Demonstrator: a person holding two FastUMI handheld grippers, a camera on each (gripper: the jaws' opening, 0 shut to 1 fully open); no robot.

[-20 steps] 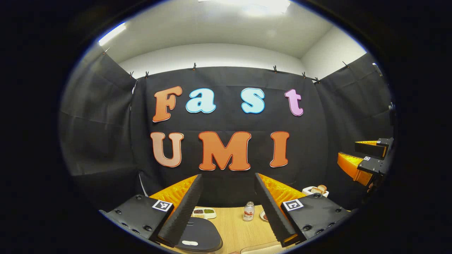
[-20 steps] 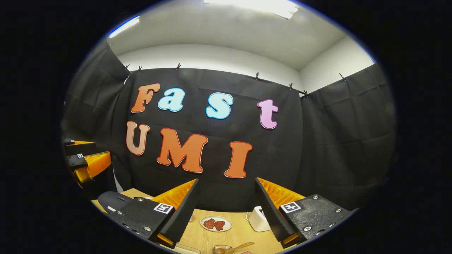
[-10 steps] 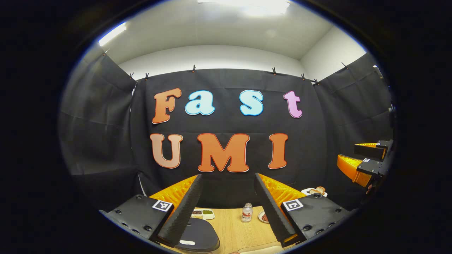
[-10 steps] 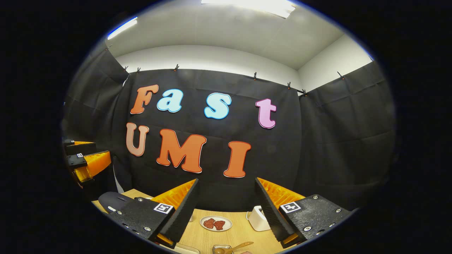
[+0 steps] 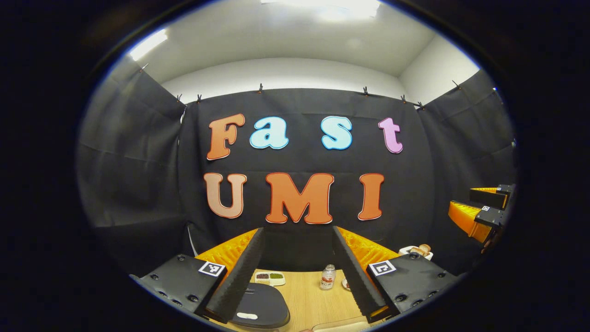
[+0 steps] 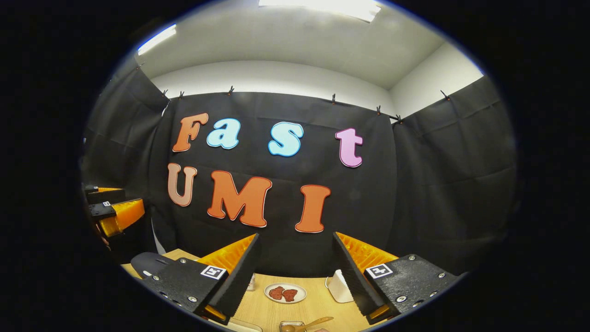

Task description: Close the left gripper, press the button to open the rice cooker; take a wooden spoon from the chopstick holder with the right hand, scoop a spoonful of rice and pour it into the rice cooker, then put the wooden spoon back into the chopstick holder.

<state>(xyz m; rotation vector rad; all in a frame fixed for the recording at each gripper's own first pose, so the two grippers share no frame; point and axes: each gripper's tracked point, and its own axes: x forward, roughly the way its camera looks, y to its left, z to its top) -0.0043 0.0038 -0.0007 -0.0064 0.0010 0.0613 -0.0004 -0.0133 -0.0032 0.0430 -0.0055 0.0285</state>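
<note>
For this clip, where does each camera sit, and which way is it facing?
Left gripper view: rides the left tool, facing the cloth wall over the table; its two open fingers frame the closed rice cooker.
Right gripper view: rides the right tool, same heading; open fingers frame a plate and the wooden spoon.
Shared: table, rice cooker, and each sees the other tool at its edge.

legible text: none | small jar on worktop, 6 o'clock in left gripper view: label too small to read | square black-and-white marker tags on gripper fingers: coded patterns, no readable characters
</note>
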